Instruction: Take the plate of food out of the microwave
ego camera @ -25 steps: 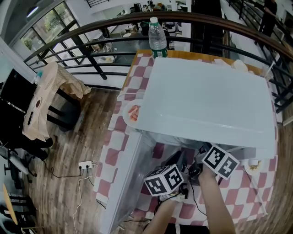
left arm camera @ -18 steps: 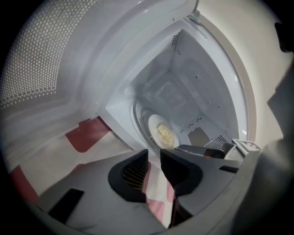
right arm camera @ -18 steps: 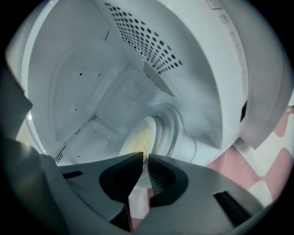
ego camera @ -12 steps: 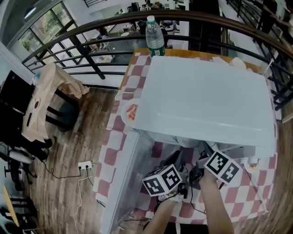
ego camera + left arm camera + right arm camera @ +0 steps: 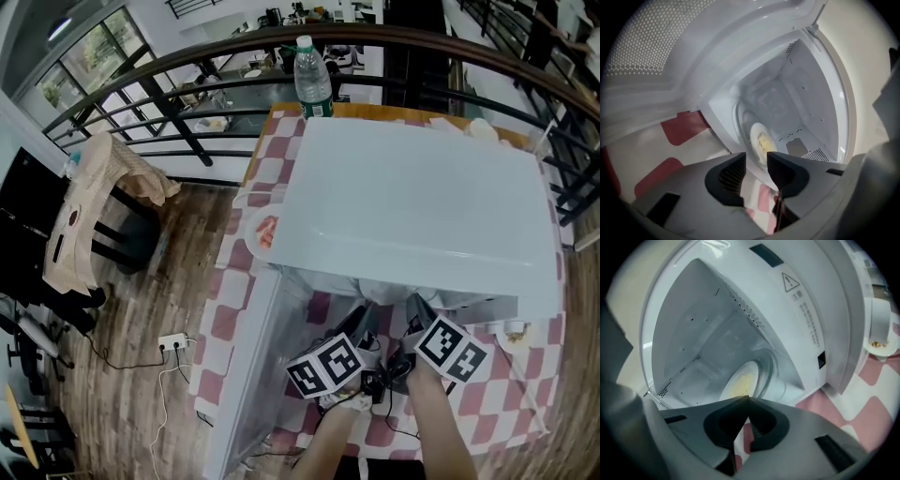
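Observation:
The white microwave (image 5: 412,202) stands on the checked table with its door (image 5: 246,375) swung open to the left. Inside, on the glass turntable, lies a pale plate with yellow food (image 5: 761,139), also seen in the right gripper view (image 5: 739,383). Both grippers hover just in front of the opening, short of the plate. My left gripper (image 5: 756,159) has a gap between its jaws, which are opening, with nothing in them. My right gripper (image 5: 748,399) is closing, its tips touching on nothing. From the head view, their marker cubes show below the microwave's front edge.
A water bottle (image 5: 312,80) stands behind the microwave. A plate with red food (image 5: 261,232) sits at its left side, and a small dish (image 5: 880,341) at its right front. A railing runs behind the table. A cloth-draped chair (image 5: 94,202) is far left.
Both marker cubes have slid a little down and left in the head view, staying in front of the open microwave. The whole scene has shifted slightly as the head moved.

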Action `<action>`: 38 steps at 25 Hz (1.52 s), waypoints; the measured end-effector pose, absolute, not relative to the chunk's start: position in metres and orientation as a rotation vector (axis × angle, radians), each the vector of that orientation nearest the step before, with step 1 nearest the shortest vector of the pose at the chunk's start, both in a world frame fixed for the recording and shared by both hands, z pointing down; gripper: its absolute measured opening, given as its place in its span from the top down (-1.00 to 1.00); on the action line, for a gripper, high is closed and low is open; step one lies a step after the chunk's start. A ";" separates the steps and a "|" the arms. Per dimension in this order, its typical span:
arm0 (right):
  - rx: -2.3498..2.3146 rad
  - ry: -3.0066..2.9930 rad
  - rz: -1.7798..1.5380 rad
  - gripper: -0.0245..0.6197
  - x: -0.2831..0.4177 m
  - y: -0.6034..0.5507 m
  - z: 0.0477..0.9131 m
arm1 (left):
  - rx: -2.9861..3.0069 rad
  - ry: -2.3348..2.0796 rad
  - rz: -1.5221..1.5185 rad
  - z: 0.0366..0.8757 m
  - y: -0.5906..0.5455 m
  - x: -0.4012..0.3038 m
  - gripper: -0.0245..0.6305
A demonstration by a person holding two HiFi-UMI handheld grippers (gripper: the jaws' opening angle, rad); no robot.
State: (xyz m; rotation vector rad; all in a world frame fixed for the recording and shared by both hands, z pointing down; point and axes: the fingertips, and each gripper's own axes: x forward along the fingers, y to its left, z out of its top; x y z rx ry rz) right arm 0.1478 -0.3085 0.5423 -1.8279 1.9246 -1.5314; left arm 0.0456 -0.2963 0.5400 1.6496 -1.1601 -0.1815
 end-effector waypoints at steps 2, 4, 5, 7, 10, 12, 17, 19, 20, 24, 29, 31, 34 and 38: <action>-1.808 1.917 -1.534 0.90 0.148 -0.307 0.542 | 1.652 -1.150 -0.190 0.539 -0.299 0.047 0.50; -1.783 1.893 -1.531 0.90 0.149 -0.307 0.540 | 1.654 -1.153 -0.197 0.537 -0.300 0.047 0.50; -1.775 1.883 -1.527 0.84 0.150 -0.308 0.539 | 1.656 -1.156 -0.198 0.537 -0.301 0.046 0.49; -1.766 1.876 -1.523 0.84 0.149 -0.310 0.537 | 1.660 -1.159 -0.193 0.537 -0.303 0.046 0.50; -1.770 1.878 -1.530 0.83 0.147 -0.310 0.539 | 1.650 -1.156 -0.186 0.540 -0.304 0.046 0.50; -1.779 1.882 -1.530 0.83 0.148 -0.308 0.541 | 1.640 -1.148 -0.184 0.543 -0.306 0.047 0.50; -1.789 1.865 -1.531 0.83 0.154 -0.305 0.542 | 1.614 -1.137 -0.185 0.547 -0.311 0.048 0.42; -1.787 1.863 -1.539 0.83 0.156 -0.304 0.544 | 1.590 -1.133 -0.189 0.551 -0.313 0.049 0.42; -1.784 1.864 -1.545 0.83 0.156 -0.303 0.546 | 1.574 -1.127 -0.195 0.553 -0.315 0.050 0.41; -1.771 1.871 -1.564 0.83 0.155 -0.299 0.548 | 1.530 -1.116 -0.198 0.557 -0.316 0.050 0.41; -1.768 1.880 -1.572 0.83 0.152 -0.298 0.550 | 1.494 -1.134 -0.170 0.563 -0.317 0.049 0.37; -1.766 1.884 -1.572 0.83 0.151 -0.299 0.550 | 1.483 -1.142 -0.169 0.564 -0.317 0.048 0.33; -1.760 1.886 -1.573 0.83 0.151 -0.299 0.551 | 1.477 -1.147 -0.171 0.566 -0.318 0.049 0.32; -1.756 1.890 -1.577 0.83 0.151 -0.299 0.552 | 1.496 -1.140 -0.193 0.564 -0.317 0.049 0.30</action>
